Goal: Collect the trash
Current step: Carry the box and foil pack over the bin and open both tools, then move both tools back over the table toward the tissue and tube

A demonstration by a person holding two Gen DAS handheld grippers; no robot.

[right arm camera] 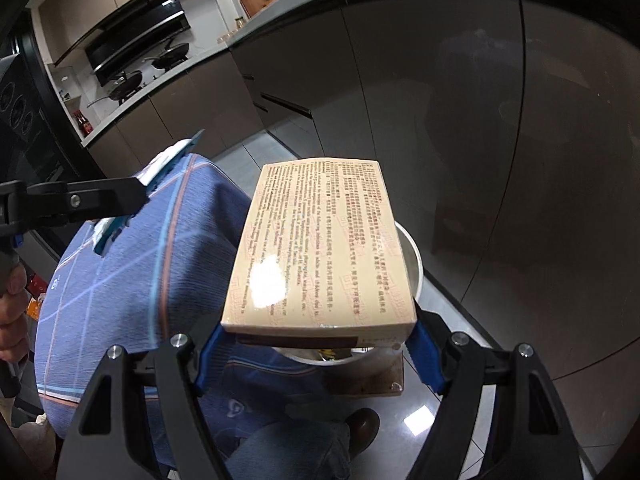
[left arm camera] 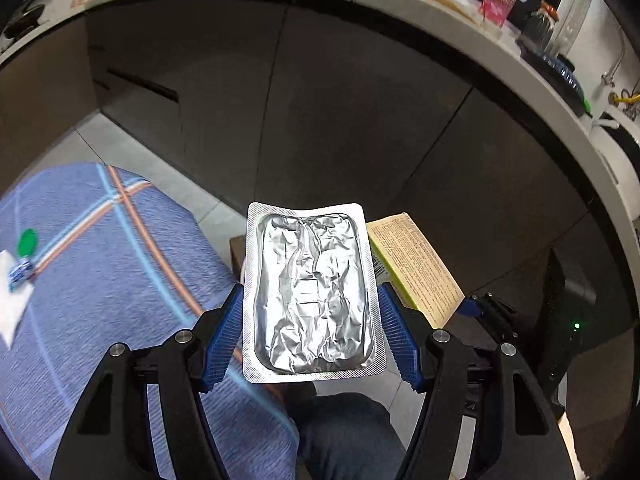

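Silver foil catches the kitchen light first: a flat, crinkled foil pack sits clenched between the blue pads of the left tool, pinched by its long edges and held out flat in the air, past the near corner of the bench with its blue checked cloth. Just beside it to the right, the right tool grips a tan cardboard box printed with small text, its jaws closed on the box's near end so the box juts forward like a tray.

Both pieces of trash look to be carried clear of the bench on purpose. Below the box, a pale round bin stands on the floor against the dark cabinets, its rim showing on the box's far side and some scraps visible inside under the box's near end. The box hangs directly above that opening, so letting go there should drop it in. The foil pack appears to be waiting just alongside for the same drop.

Back on the bench, near its left edge, a white paper scrap, a small blue wrapper and a green cap lie close together, uncollected. I judge the task partway done, with those bits left to fetch.
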